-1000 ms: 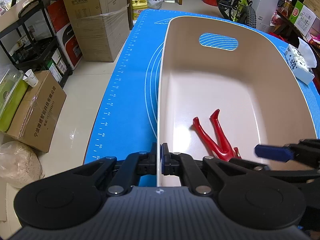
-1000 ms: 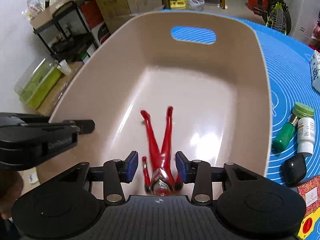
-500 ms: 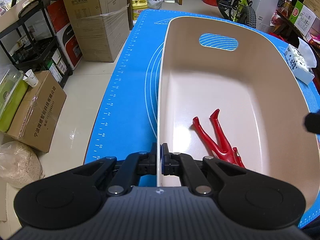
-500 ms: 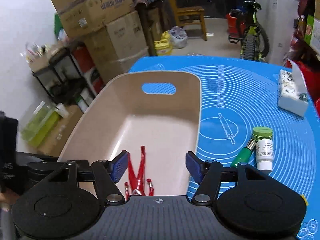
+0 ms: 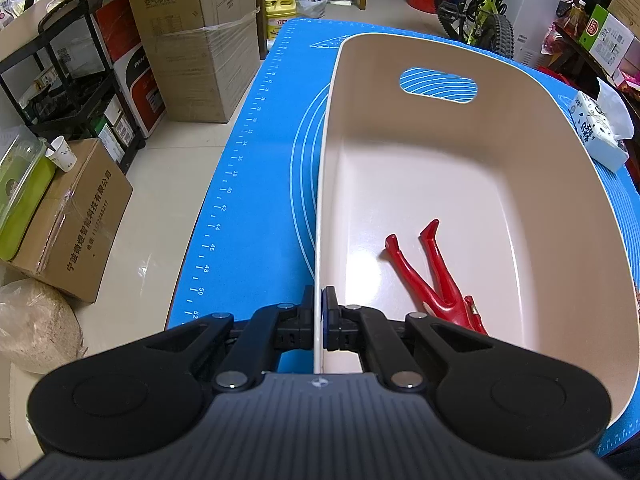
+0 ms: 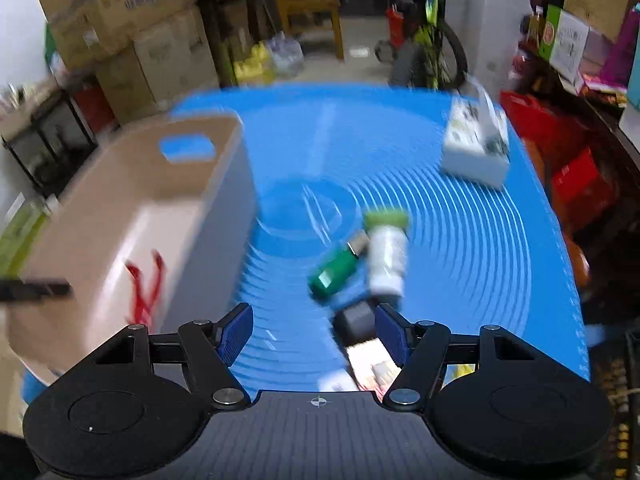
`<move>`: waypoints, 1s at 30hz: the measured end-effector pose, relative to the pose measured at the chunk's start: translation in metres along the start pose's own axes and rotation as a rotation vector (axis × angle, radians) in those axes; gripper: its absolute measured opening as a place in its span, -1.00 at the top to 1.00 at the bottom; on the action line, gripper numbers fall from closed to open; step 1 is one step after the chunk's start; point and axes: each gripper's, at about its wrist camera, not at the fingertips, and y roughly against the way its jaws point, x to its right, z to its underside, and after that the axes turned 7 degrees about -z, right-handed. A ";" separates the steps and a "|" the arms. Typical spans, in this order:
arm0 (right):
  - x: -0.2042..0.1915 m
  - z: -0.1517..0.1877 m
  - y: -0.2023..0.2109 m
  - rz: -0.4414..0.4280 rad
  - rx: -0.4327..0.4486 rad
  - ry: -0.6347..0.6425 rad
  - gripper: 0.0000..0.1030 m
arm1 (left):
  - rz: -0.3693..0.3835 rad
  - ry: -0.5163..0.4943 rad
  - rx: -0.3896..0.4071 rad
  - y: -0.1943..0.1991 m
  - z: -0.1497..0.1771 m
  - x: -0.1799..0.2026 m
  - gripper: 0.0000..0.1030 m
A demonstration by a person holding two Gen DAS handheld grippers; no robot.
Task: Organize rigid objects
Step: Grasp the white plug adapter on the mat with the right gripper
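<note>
My left gripper (image 5: 319,316) is shut on the near left rim of the beige bin (image 5: 560,168), which stands on the blue mat (image 5: 256,184). A red toy figure (image 5: 432,276) lies on the bin's floor, near the front. My right gripper (image 6: 314,330) is open and empty above the mat, right of the bin (image 6: 132,200). Ahead of it lie a green bottle (image 6: 336,270), a white bottle with a green cap (image 6: 386,254) and a black object (image 6: 354,320). The right wrist view is motion-blurred.
A white tissue pack (image 6: 476,140) lies at the mat's far right. A colourful box (image 6: 372,364) sits by my right fingers. Cardboard boxes (image 5: 196,40), a black rack (image 5: 60,80) and a bicycle (image 5: 476,12) stand on the floor beyond the table.
My right gripper has left the red figure in the bin, risen and swung right over the mat, with its jaws opened wider. My left gripper has kept its hold on the rim.
</note>
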 end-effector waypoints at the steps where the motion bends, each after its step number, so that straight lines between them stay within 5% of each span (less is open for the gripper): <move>1: 0.003 0.004 -0.004 0.009 -0.020 0.004 -0.43 | -0.001 -0.001 0.000 0.000 0.000 0.000 0.92; 11: 0.002 0.036 -0.033 0.005 -0.167 0.107 -0.29 | -0.003 -0.001 0.000 0.000 0.000 0.000 0.91; 19: -0.006 0.040 -0.030 -0.012 -0.164 0.161 0.12 | -0.004 -0.003 0.001 0.000 0.000 0.001 0.91; 24: -0.006 0.043 -0.041 0.005 -0.206 0.170 0.08 | -0.003 0.000 0.000 0.000 0.000 0.001 0.91; 30: -0.004 0.043 -0.048 0.030 -0.208 0.176 0.31 | -0.002 0.001 0.002 0.001 0.000 0.001 0.91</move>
